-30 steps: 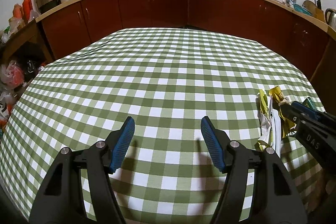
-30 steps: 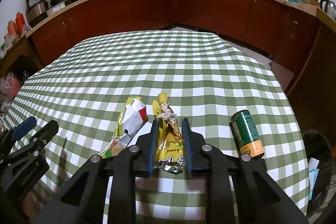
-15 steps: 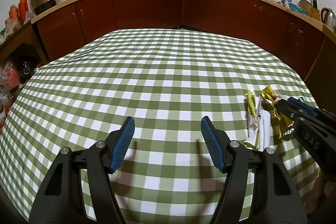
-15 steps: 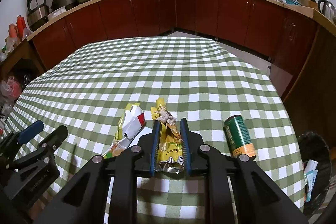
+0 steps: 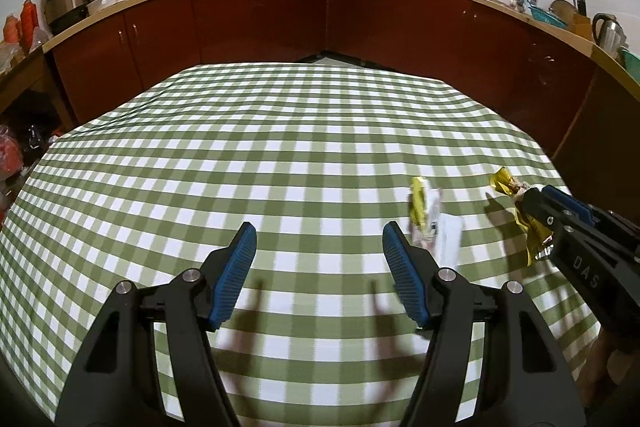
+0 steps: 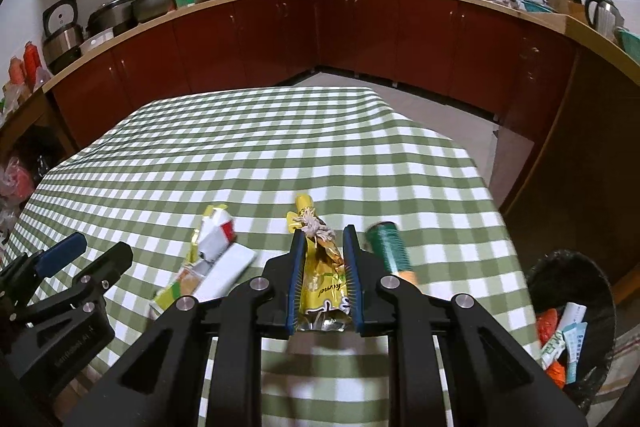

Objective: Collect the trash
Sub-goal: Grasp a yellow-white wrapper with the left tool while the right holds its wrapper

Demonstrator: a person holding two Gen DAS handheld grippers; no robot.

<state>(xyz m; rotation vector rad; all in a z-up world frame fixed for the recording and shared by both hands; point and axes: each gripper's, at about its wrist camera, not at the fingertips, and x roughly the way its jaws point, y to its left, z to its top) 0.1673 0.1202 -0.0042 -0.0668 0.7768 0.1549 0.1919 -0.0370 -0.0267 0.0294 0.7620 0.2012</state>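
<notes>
My right gripper (image 6: pixel 323 239) is shut on a yellow snack wrapper (image 6: pixel 320 279) and holds it above the checked table; gripper and wrapper (image 5: pixel 528 223) also show at the right of the left wrist view. A crumpled yellow-and-white wrapper (image 6: pixel 208 259) lies on the cloth to its left, and shows in the left wrist view (image 5: pixel 428 215) just right of my left gripper. A green can (image 6: pixel 390 247) lies on its side to the right. My left gripper (image 5: pixel 320 243) is open and empty above the cloth.
A black-lined trash bin (image 6: pixel 568 315) holding several wrappers stands on the floor beyond the table's right edge. The green checked tablecloth (image 5: pixel 260 155) covers the table. Dark red cabinets (image 5: pixel 260 15) with cluttered counters ring the room.
My right gripper has lifted the yellow wrapper off the cloth and risen. The view of both cameras has drawn back and up from the table. My left gripper stays open.
</notes>
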